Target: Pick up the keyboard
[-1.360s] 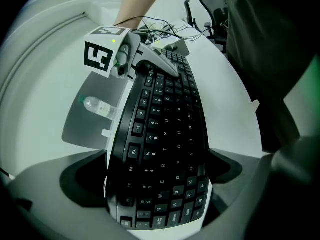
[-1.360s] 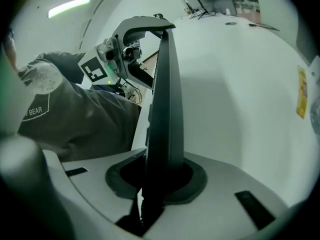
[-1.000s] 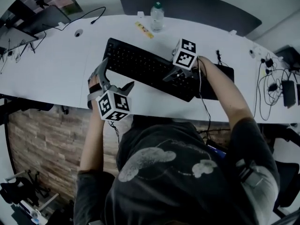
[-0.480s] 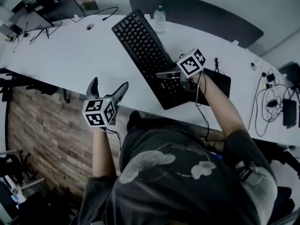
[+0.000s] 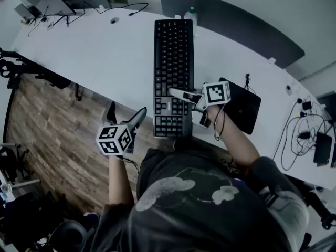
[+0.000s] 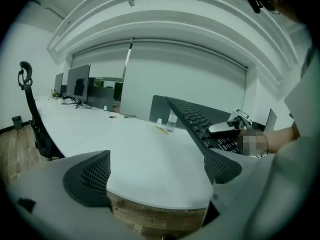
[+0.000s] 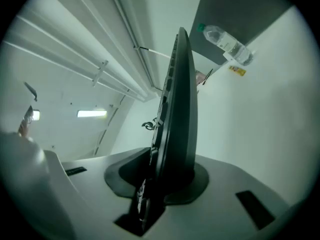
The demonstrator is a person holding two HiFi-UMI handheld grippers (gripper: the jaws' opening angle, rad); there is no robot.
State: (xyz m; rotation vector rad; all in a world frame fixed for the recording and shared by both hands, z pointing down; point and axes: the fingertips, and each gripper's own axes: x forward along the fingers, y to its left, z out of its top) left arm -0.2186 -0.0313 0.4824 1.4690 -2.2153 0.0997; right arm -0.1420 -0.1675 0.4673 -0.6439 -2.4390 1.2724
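Note:
The black keyboard (image 5: 173, 62) hangs lifted over the white desk (image 5: 105, 56), its long side pointing away from me. My right gripper (image 5: 177, 94) is shut on its near right edge. In the right gripper view the keyboard (image 7: 177, 109) stands edge-on, clamped between the two pads of the right gripper (image 7: 167, 176). My left gripper (image 5: 126, 114) is open and holds nothing, beyond the desk's near edge and left of the keyboard. The left gripper view has the left gripper (image 6: 155, 171) spread wide, with the keyboard (image 6: 195, 121) and the right gripper (image 6: 225, 127) to the right.
A water bottle (image 5: 190, 14) stands at the desk's far side by a dark divider panel (image 5: 236, 22). A black pad (image 5: 241, 106) lies right of the keyboard, and cables (image 5: 304, 135) trail further right. Monitors (image 6: 77, 84) and an office chair (image 6: 30, 109) stand at the left.
The keyboard has come up off the desk and swung from a slant to pointing straight away. My left gripper pulled back off the desk edge and rolled.

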